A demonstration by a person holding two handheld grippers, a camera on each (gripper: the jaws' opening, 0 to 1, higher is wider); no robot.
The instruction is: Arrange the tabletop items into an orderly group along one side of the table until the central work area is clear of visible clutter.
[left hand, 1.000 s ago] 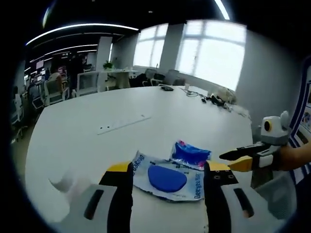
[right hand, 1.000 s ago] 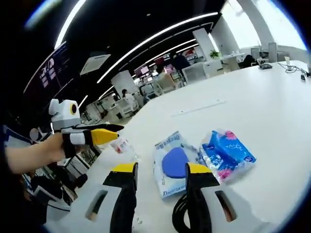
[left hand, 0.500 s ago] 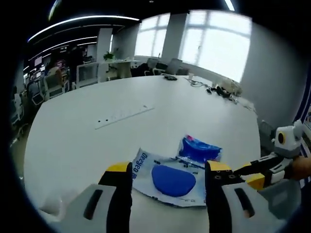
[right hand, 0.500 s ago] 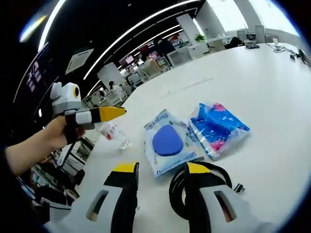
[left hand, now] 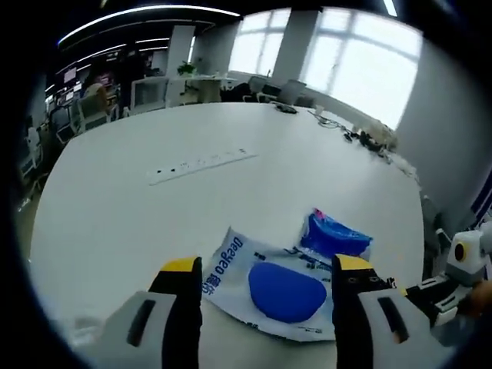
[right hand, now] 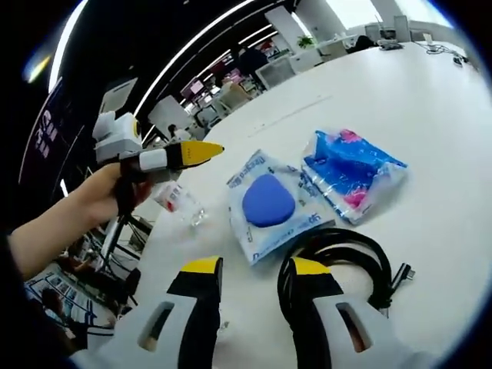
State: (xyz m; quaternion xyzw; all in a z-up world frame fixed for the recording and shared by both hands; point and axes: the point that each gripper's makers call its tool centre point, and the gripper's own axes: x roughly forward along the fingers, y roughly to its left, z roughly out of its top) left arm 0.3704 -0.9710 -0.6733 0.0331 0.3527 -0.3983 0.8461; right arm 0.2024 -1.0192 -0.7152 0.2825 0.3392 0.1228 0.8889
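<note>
Both grippers hover over a white table, jaws released. The left gripper frames a white pouch; blue packet at 1 o'clock. The right gripper frames a black cable.

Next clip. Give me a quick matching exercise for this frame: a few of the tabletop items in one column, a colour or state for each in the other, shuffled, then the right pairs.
Items:
1. cable
2. white pouch
3. tissue pack
4. small bottle

Descriptions:
A. clear, lying on its side
B. black, coiled
C. blue wrapper with pink spots
D. white with a blue oval

Pairs: 1-B, 2-D, 3-C, 4-A
</note>
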